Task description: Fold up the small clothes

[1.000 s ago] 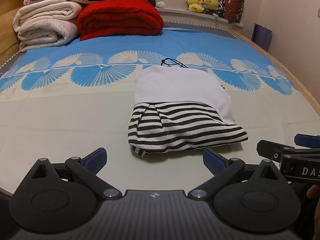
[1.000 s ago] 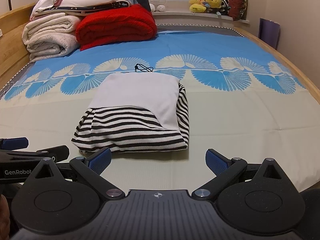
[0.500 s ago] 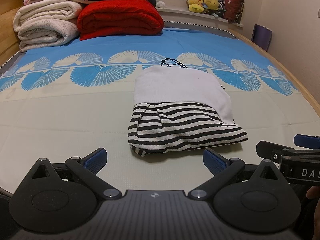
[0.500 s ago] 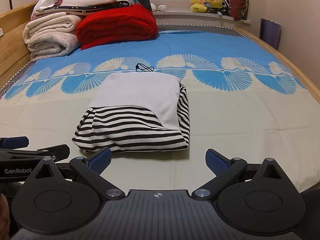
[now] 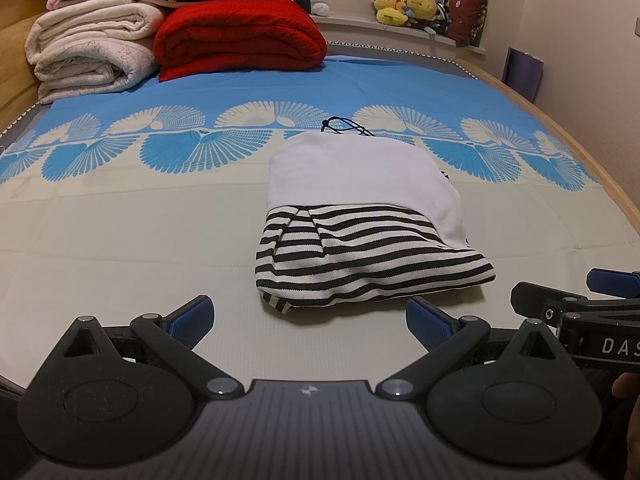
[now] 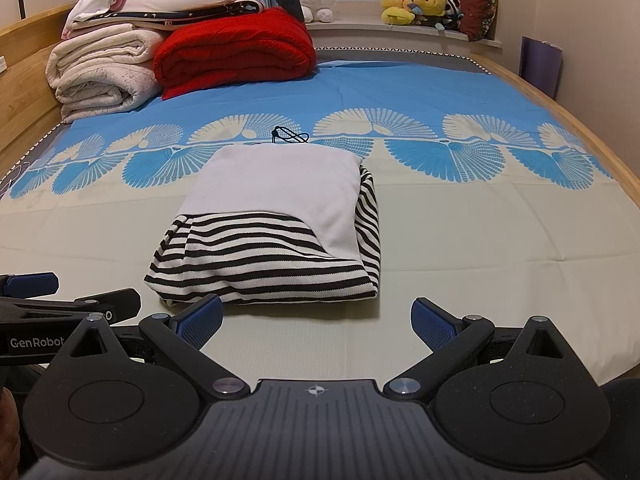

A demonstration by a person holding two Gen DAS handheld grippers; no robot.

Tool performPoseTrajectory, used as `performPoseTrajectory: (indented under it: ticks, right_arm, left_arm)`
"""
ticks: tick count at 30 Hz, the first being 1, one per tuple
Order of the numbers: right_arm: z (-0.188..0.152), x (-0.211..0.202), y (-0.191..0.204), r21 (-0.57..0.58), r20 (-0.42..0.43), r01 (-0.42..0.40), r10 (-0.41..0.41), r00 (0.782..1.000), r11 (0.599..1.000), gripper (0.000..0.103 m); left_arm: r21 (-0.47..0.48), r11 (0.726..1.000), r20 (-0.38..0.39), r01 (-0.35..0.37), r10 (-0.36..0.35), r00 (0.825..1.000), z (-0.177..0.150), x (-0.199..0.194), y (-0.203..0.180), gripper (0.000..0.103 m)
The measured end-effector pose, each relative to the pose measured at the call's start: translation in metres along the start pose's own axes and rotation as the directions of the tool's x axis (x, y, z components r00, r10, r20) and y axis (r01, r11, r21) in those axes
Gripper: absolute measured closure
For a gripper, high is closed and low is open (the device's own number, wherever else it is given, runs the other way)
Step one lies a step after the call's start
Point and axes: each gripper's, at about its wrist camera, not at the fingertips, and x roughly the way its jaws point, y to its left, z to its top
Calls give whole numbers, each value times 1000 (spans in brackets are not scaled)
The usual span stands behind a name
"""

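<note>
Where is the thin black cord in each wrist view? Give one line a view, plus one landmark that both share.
Left wrist view: the black cord lies right of centre in the upper half, at the far edge of the folded striped garment.
Right wrist view: the black cord lies left of centre, again at the garment's far edge.
Shared landmark: the red blanket, upper left in both.

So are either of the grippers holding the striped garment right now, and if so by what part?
Nothing is held. The left gripper and right gripper are both open, short of the folded striped garment on the bed.
</note>
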Motion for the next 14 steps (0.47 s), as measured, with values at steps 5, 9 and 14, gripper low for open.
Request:
performPoseTrajectory:
  ticks: [5,9,14]
  right_arm:
    - [0,0,0,1,0,0,0,1000,1000,3]
    - [0,0,0,0,-1,0,0,1000,1000,3]
    - [1,0,0,1,-1,1,-1,1000,1000,3]
  left_arm:
    - [0,1000,0,-1,1,1000,0,0,0,1]
    - [0,1000,0,0,0,1000,0,0,-1,1]
    - [3,1000,-1,1,-1,1000,0,0,0,1]
